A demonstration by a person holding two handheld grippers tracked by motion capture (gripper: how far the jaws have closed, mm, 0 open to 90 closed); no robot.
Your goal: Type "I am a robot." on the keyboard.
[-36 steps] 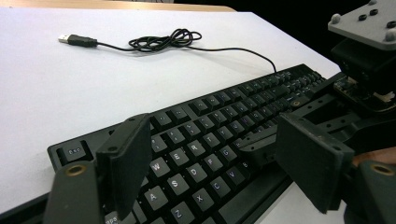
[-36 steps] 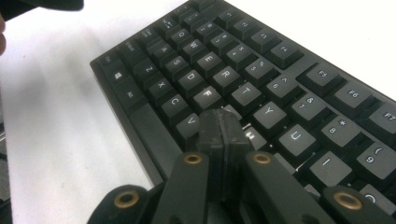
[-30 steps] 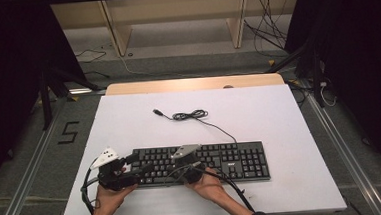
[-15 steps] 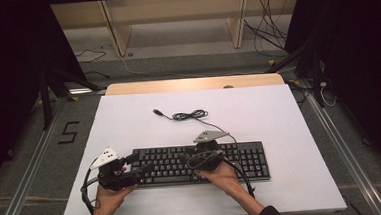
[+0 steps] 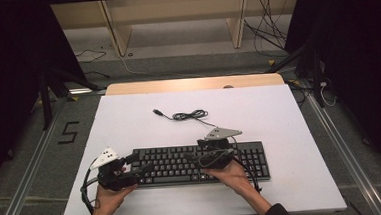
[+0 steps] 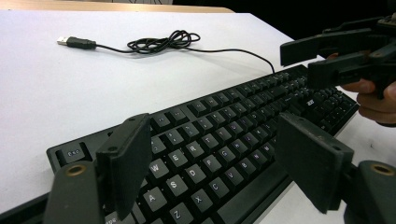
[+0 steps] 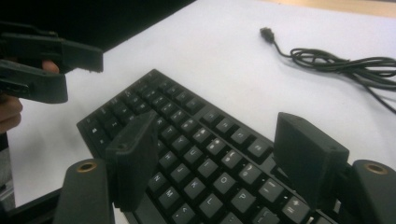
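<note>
- White table [image 5: 290, 131] carries the black keyboard [image 5: 182, 164] along its near edge, within reach of both hands; its cable [image 5: 191, 116] coils behind.
- Right gripper [image 5: 194, 160] hovers mid-keyboard, jaws just opened, nothing between.
- Left gripper [image 5: 138, 167] sits low at the keyboard's left end, its 2 jaws spread.

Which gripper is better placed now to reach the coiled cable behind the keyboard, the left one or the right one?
Probably the right gripper. In the high view it hovers over the keyboard's middle, closer to the coiled cable, jaws open and empty. The left gripper sits at the keyboard's far left end.
</note>
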